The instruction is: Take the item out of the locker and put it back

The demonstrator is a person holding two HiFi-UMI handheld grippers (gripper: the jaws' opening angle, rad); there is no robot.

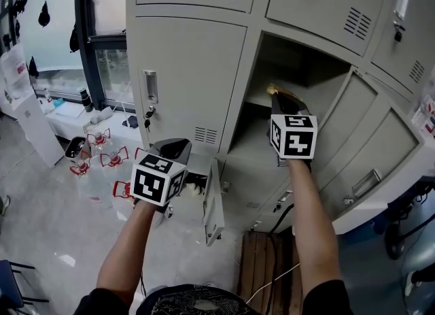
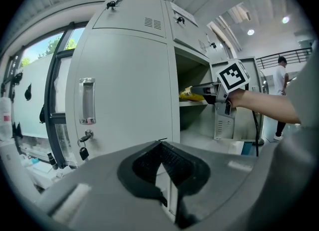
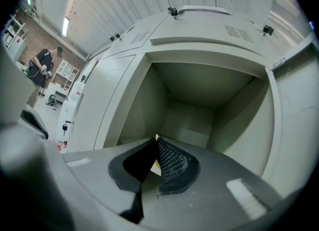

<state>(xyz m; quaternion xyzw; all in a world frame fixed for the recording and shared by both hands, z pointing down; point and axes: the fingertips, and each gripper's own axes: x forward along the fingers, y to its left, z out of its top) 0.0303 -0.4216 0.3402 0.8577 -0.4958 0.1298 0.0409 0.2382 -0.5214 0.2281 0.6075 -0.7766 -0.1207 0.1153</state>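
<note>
1. Grey lockers (image 1: 183, 69) stand beside a window; one compartment (image 3: 199, 120) is open
2. The right gripper (image 3: 156, 142) is clenched on a thin yellow item (image 2: 191, 94) at the compartment mouth; the left gripper (image 2: 160, 147) is closed on nothing, outside
3. Likely mid-carry; the next move needs a level path past the door edge

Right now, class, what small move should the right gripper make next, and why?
Probably draw the right gripper straight back, clear of the locker. Its jaws are shut on the yellow item, held at the front edge of the open compartment, and nothing else shows inside. These views cannot tell whether the item is coming out or going back; if it is going back, ease forward instead.
</note>
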